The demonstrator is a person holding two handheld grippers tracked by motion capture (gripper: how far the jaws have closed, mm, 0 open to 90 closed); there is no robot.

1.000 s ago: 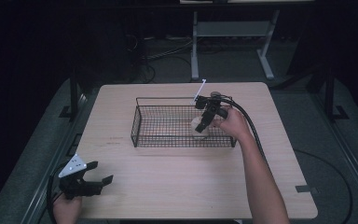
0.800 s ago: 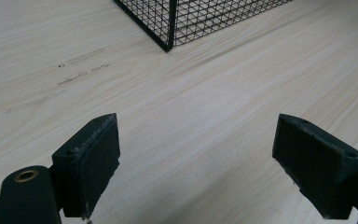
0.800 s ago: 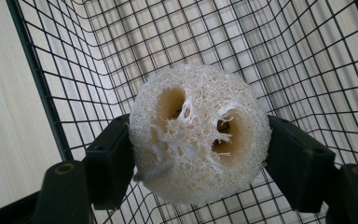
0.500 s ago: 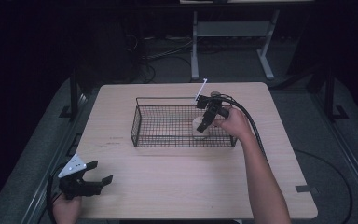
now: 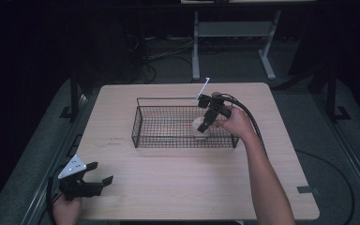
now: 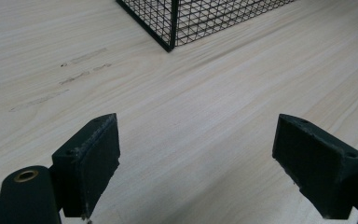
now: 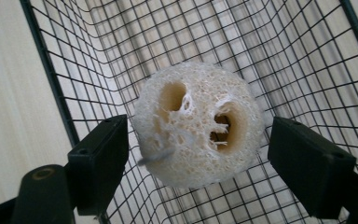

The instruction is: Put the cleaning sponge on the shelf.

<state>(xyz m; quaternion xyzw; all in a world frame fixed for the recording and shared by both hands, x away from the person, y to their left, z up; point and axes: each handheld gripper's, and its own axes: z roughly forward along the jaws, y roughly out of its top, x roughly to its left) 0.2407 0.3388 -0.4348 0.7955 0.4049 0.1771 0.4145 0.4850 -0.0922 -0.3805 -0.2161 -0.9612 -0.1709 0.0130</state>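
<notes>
Right claw [image 7: 196,154] parted around loofah slice [image 7: 198,123]

The pale wooden surface [image 5: 178,187] bears a few faint dark scuff marks [image 5: 115,140] near its left side, also seen in the left gripper view [image 6: 81,58]. Beyond the surface's far edge a white metal frame [image 5: 232,30] stands on the dark floor. Left of that frame, loose cables [image 5: 161,54] lie coiled. A small grey tape strip [image 5: 307,189] lies on the floor just off the surface's near right corner.
</notes>
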